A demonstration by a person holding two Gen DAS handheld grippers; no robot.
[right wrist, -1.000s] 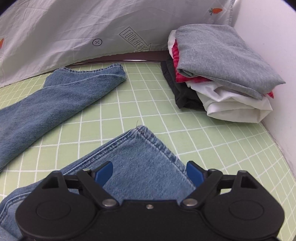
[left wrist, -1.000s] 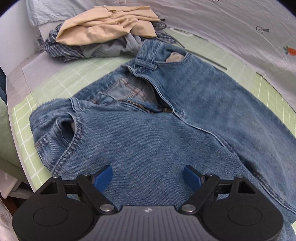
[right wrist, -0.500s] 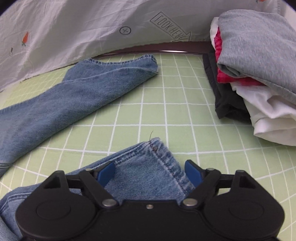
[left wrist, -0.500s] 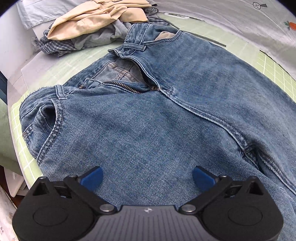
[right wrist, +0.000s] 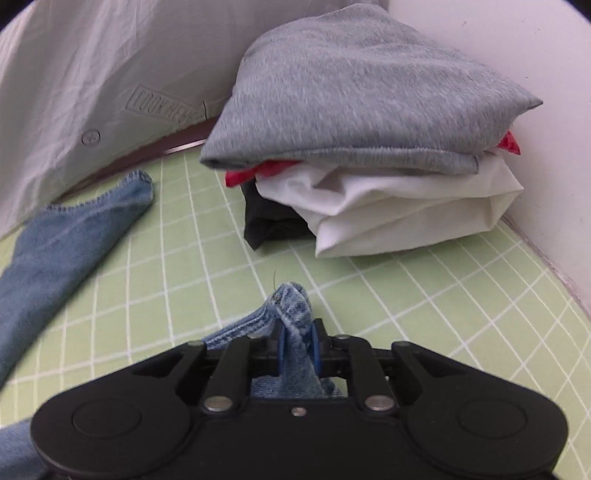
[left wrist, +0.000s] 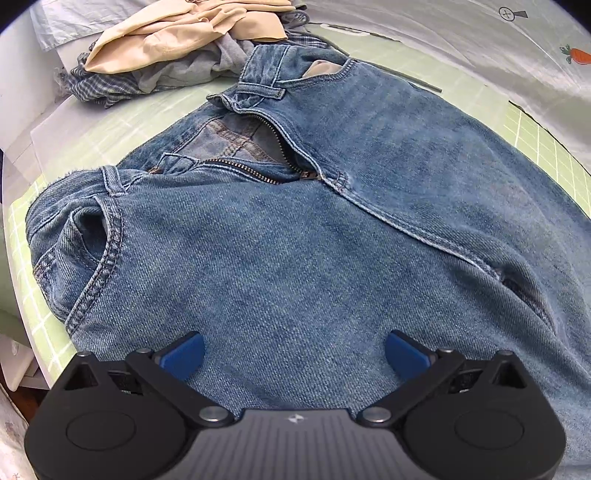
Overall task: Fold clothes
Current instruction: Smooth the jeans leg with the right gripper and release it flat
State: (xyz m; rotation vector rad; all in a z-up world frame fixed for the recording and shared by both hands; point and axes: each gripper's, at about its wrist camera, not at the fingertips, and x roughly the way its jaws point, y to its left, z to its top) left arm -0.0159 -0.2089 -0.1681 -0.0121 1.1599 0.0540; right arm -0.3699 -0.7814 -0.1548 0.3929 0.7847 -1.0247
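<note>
Blue jeans point(left wrist: 314, 240) lie spread on the green grid mat, fly unzipped, waistband toward the far left. My left gripper point(left wrist: 293, 356) hovers wide open just over the thigh cloth, nothing between its blue pads. In the right wrist view my right gripper point(right wrist: 298, 345) is closing, its jaws pinching the bunched hem corner of the near jeans leg point(right wrist: 291, 306). The other jeans leg point(right wrist: 62, 240) lies flat at the left.
A loose heap of unfolded clothes, beige on top point(left wrist: 184, 33), sits past the waistband. A folded stack with a grey top point(right wrist: 369, 92) stands at the back right against the white wall point(right wrist: 535, 55). A pale printed sheet point(right wrist: 74, 74) hangs behind. The mat's edge point(left wrist: 22, 280) drops off at the left.
My right gripper slid toward the folded stack and its jaws closed on the hem corner, which now stands bunched. The left gripper's jaws widened and it drew nearer the jeans.
</note>
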